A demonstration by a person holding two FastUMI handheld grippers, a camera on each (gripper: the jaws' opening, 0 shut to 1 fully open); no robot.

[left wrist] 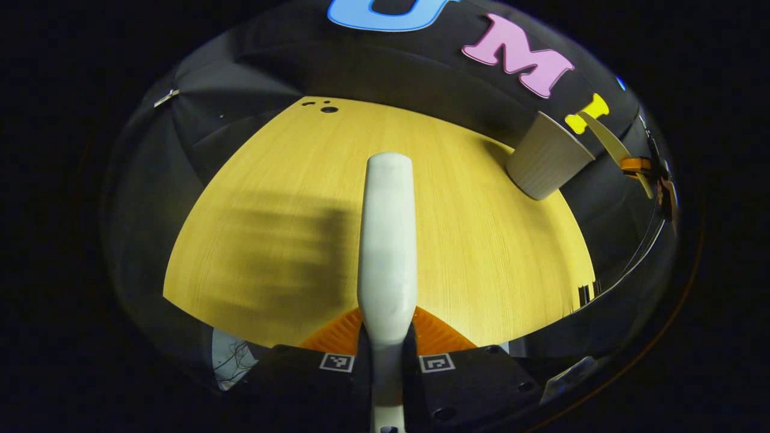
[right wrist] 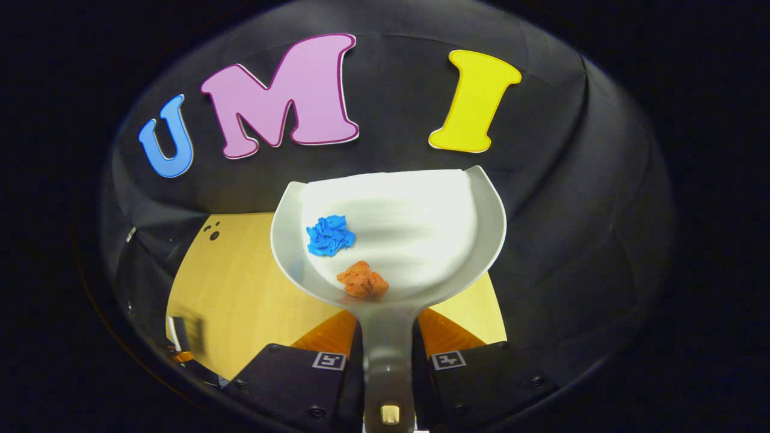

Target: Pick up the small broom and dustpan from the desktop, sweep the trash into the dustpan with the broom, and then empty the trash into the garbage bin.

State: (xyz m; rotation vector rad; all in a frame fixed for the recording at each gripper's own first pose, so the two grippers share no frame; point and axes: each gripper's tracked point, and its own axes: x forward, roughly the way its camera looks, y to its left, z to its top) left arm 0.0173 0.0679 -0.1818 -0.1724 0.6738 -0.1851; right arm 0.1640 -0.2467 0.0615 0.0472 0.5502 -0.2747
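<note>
I am working in a recording booth, not a lived-in room. Black cloth (right wrist: 601, 210) hangs as a wall on every side of a bare, pale wooden tabletop (left wrist: 289, 180), and square printed markers (left wrist: 436, 362) sit on my rig, as in a lab.

Yellow wooden desktop (left wrist: 481, 264), fine grain, matt. White plastic dustpan (right wrist: 415, 234), smooth, slight sheen. Crumpled blue paper ball (right wrist: 330, 235), crumpled orange paper ball (right wrist: 363, 281). Smooth white plastic broom handle (left wrist: 388, 252).
</note>
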